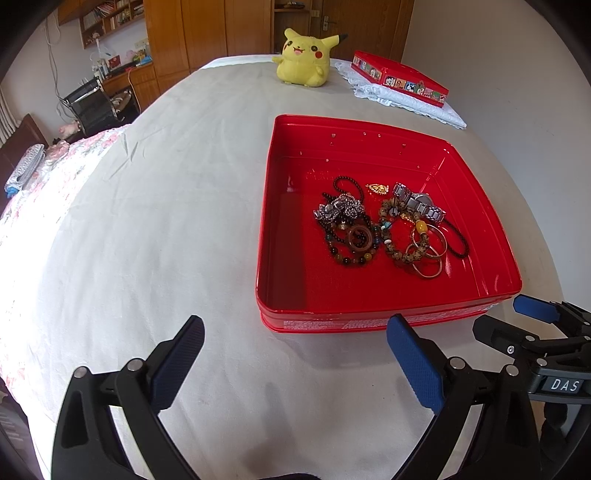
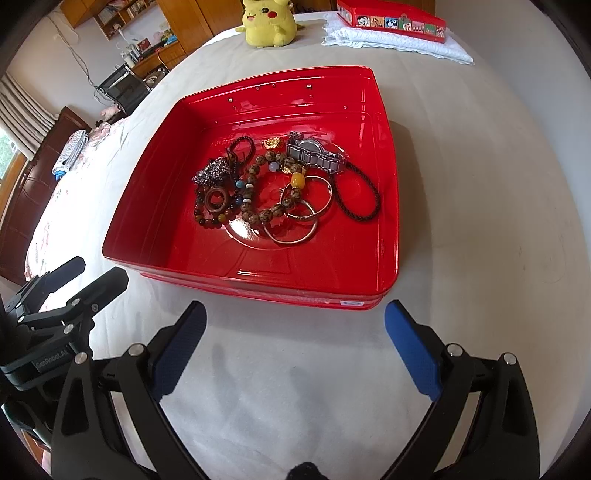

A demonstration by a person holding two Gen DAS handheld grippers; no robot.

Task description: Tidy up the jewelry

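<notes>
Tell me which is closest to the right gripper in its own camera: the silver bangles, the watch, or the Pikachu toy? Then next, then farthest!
From the right gripper:
1. Silver bangles, front of the red tray.
2. Watch, farther back in the tray.
3. Pikachu toy, far end of the bed.

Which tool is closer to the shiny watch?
Right. The right tool faces the red tray's front edge, before the watch. The left tool sits off the tray's left front corner.

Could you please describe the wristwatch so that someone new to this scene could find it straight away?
Look in the open red tin on the bed. At the far right of the jewelry pile lies the wristwatch, beside the black braided cord. It alone has a flat silver link band and a round dial.
</notes>
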